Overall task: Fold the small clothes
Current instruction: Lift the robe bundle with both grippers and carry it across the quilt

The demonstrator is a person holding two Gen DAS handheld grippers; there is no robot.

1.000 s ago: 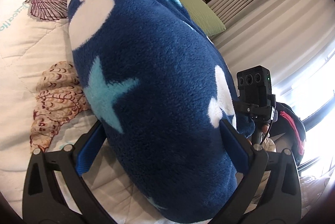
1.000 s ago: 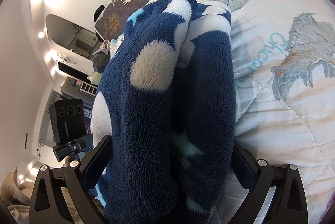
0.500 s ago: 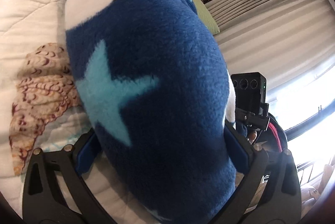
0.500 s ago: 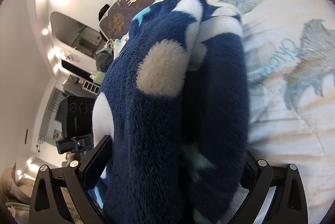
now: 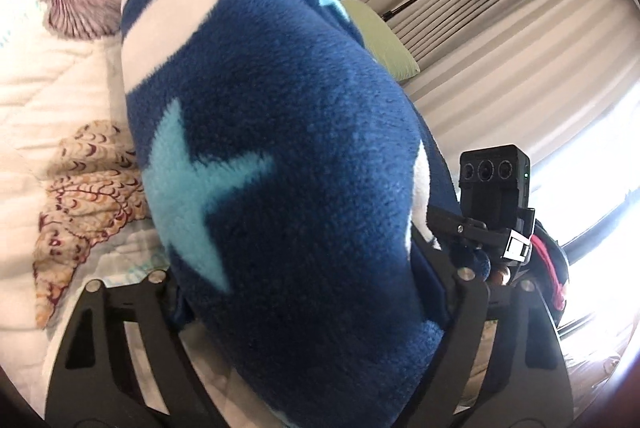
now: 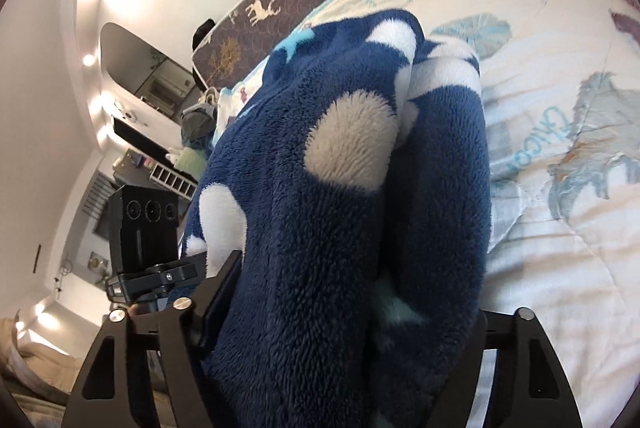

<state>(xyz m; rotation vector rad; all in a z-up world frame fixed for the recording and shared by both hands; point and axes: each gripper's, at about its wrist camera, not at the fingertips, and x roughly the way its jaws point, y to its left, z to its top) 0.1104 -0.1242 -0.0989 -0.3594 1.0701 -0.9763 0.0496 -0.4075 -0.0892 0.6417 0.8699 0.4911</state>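
Fleece (image 5: 280,147) fills both gaps: left gripper (image 5: 304,292) and right gripper (image 6: 344,312) have just been closing, jaws now pinching the thick bundle. I read its long axis running straight away from both, onto the quilt (image 6: 560,228). Both grippers point slightly downward, side by side.

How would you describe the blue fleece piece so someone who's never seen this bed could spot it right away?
Start at the bed with the white seashell-print quilt. Bunched up on it, between the fingers of both handheld grippers, is the blue fleece garment. It stands apart by its deep navy plush pile with white blobs and a light blue star, unlike the flat pale quilt and the green pillows behind it.
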